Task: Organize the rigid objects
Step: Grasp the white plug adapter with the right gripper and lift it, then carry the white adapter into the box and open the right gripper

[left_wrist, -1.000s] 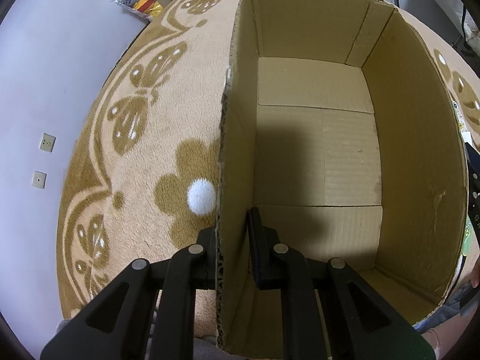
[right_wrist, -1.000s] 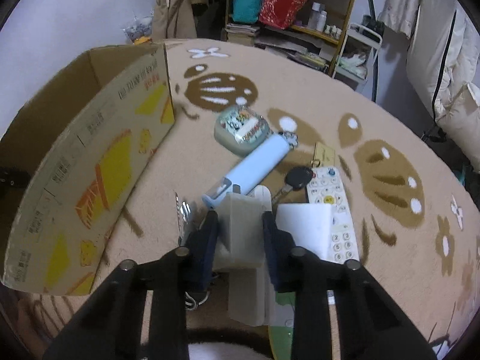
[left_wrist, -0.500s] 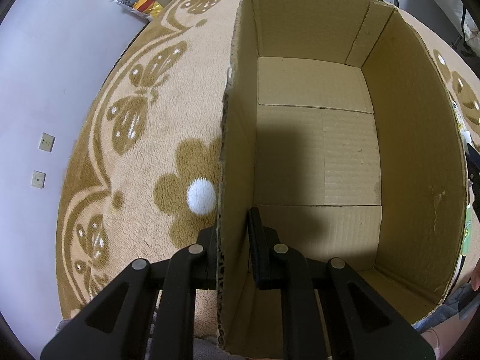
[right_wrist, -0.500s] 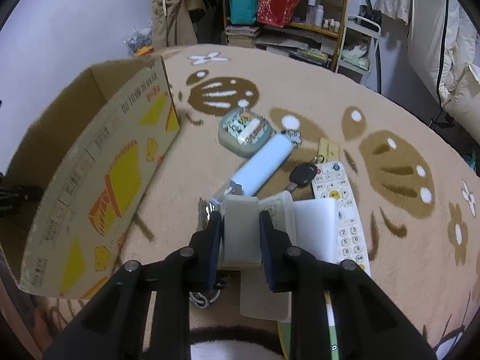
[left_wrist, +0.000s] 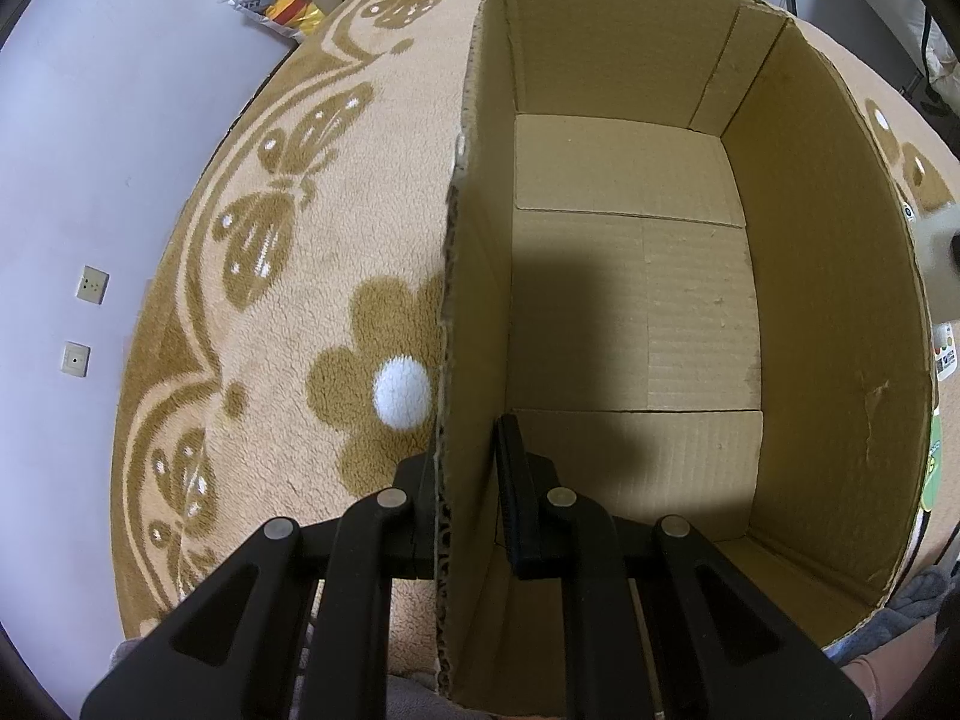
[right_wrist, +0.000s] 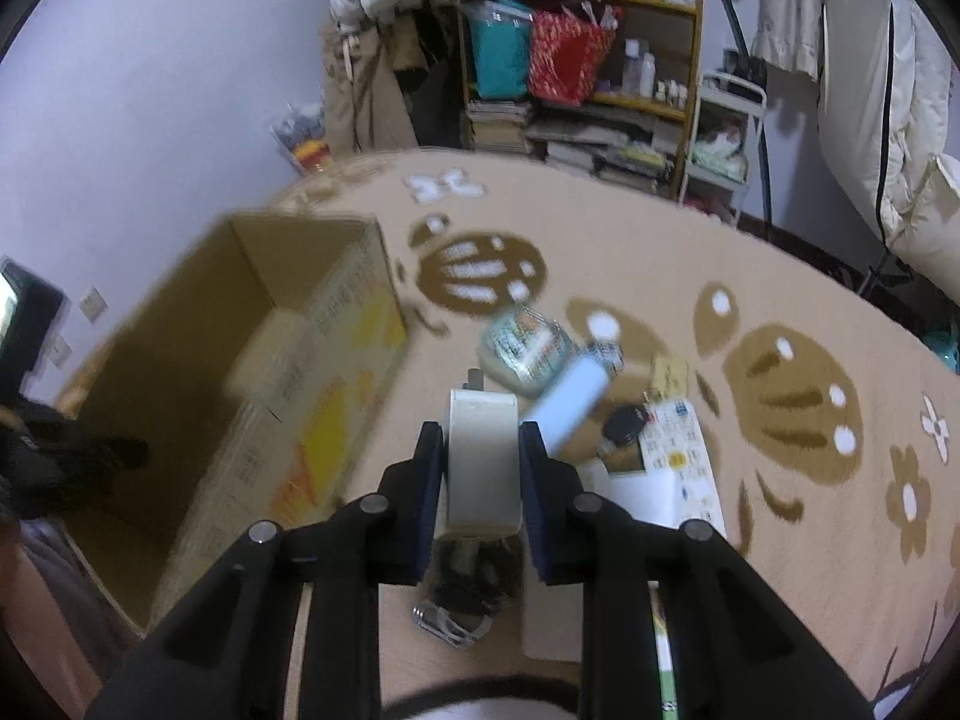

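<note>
The left wall of the open brown cardboard box [left_wrist: 630, 276] is clamped between the two black fingers of the left gripper [left_wrist: 465, 480], one finger outside the wall and one inside. In the left wrist view the bottom of the box is seen bare, with only a shadow on it. The box stands on the beige carpet with brown flower and butterfly pattern [left_wrist: 288, 276], near its left edge.

A pale grey rounded plastic block with a small metal prong at its far end [right_wrist: 480, 456] is held between the blue-padded fingers of the right gripper [right_wrist: 480, 462], which is closed narrowly on it. The block is lifted above the carpet, to the right of the box.

On the carpet beyond the right gripper, several things are lying close together: a light blue cylindrical case [right_wrist: 570, 402], a round pale green pouch with a printed picture [right_wrist: 522, 348], a black car key [right_wrist: 624, 426], a white remote control with many buttons [right_wrist: 684, 468] and a white flat card [right_wrist: 642, 492]. Just under the right gripper a metal clip [right_wrist: 450, 624] is seen, partly hidden. These things are blurred in the right wrist view.
</note>
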{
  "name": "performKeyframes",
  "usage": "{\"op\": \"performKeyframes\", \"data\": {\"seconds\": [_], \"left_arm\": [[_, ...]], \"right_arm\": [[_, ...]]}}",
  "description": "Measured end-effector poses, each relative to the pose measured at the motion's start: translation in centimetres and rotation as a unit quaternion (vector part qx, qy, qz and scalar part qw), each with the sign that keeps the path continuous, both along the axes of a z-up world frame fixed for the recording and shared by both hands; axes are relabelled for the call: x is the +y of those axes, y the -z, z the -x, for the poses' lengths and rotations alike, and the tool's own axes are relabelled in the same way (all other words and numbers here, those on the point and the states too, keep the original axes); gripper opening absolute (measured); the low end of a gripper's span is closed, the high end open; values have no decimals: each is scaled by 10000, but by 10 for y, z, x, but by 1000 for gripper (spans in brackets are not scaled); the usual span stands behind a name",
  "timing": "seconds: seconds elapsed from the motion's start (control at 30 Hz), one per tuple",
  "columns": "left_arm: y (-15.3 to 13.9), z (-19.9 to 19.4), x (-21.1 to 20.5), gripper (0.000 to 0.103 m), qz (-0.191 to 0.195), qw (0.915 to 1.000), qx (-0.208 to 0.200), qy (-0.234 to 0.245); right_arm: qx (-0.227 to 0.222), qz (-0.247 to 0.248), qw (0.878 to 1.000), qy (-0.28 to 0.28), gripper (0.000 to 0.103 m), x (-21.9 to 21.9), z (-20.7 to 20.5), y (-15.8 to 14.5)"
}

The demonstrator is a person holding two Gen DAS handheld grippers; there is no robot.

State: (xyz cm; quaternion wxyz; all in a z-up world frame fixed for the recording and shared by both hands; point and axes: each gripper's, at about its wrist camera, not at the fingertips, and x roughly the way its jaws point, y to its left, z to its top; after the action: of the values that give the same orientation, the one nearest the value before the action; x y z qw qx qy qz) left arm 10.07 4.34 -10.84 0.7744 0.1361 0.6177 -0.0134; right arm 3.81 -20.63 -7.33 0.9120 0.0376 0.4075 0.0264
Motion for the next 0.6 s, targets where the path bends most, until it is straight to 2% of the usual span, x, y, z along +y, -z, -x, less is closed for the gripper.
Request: {"op": "performKeyframes", "data": {"seconds": [0.27,0.6], "left_arm": [[-1,1,-1,13,13,10000,-27,21],[-2,2,0,13,38,10000,-36,16]], "right_arm": [[-495,-527,9974,-66,27,20,-10,-38],[-583,-754,9948,-351,27,56,-23,-41]]}}
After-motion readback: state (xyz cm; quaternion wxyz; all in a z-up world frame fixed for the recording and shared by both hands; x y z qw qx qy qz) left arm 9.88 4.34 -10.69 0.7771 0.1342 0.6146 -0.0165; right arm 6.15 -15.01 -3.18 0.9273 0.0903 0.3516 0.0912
